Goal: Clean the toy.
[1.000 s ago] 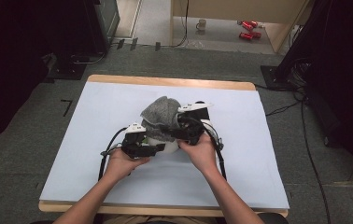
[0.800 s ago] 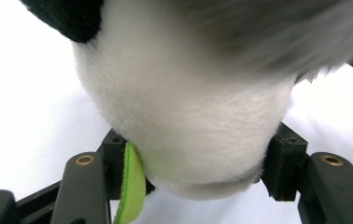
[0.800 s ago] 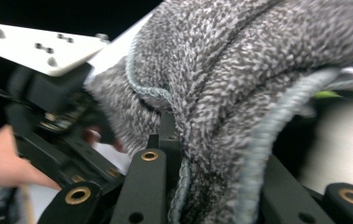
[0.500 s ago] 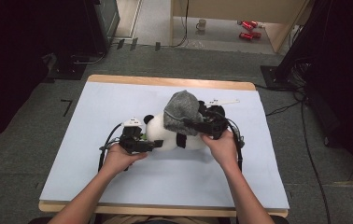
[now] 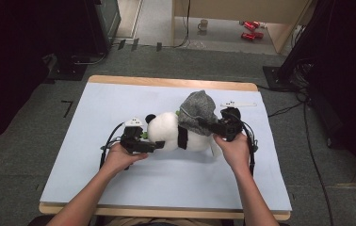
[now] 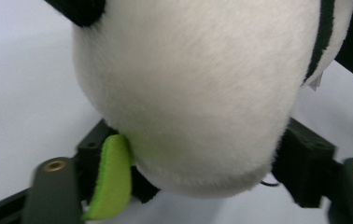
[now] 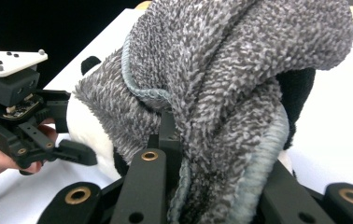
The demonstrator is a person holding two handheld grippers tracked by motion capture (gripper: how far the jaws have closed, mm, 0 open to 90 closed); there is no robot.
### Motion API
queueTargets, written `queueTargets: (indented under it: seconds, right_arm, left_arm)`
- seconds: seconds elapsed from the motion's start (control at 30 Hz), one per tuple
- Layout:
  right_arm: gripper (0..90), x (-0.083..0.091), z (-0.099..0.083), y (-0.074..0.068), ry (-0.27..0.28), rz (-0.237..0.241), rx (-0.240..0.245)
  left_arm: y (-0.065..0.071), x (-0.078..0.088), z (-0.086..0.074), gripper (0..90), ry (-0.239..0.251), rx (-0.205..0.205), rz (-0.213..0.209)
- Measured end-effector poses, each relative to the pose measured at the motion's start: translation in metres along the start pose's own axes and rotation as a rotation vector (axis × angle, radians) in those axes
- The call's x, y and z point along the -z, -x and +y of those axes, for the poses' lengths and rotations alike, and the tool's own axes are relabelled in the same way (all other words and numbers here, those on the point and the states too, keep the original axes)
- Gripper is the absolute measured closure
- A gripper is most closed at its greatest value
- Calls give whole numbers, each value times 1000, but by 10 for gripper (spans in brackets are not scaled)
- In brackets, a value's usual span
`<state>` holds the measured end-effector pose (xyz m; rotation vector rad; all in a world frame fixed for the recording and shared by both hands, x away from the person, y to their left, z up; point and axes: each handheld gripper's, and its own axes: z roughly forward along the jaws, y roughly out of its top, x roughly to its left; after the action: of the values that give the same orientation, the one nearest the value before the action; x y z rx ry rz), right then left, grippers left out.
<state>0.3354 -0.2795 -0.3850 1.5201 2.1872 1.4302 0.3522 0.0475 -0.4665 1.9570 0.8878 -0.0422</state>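
Note:
A black-and-white panda plush point(image 5: 169, 134) lies on its side on the white table top point(image 5: 96, 179). A grey knitted cloth point(image 5: 196, 110) covers its right end. My right gripper point(image 5: 203, 125) is shut on the cloth's lower edge point(image 7: 221, 70), which is bunched between its jaws point(image 7: 202, 158). My left gripper point(image 5: 156, 146) is at the panda's head, and its jaws have just been opening. The white head point(image 6: 188, 93) sits between them without looking squeezed, with a green felt piece point(image 6: 111, 177) by one jaw. The right gripper view also shows the left gripper point(image 7: 30, 126) beside the panda point(image 7: 88, 133).
A thin white strip point(image 5: 238, 104) lies on the table behind the right gripper. Cables trail from both grippers over the table. A mug point(image 5: 203, 23) and red objects point(image 5: 250, 29) are on the floor beyond the far edge.
My right gripper has moved right with the grey cloth, drawing it off the panda's head and middle. The left gripper has stayed at the head, so the two grippers are farther apart.

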Motion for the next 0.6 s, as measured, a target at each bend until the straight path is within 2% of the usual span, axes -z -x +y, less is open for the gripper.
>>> queueTargets:
  seconds: [0.07,0.13,0.33,0.5,0.6]
  right_arm:
    - [779,-3,-4,-1,29,-14,2]
    - [778,-6,-6,-2,47,-29,26]
    - [776,-7,-7,-2,67,-36,27]
    - [770,-9,-4,1,77,-24,12]
    - [767,-12,-1,3,91,-13,-6]
  left_arm:
    - [-1,0,0,211,2,-11,1]
    - [-2,0,-1,200,5,-27,6]
    - [0,0,-7,198,19,-154,30]
    - [-6,-5,-12,194,55,-163,24]
    - [-9,-12,-17,182,74,-149,27]
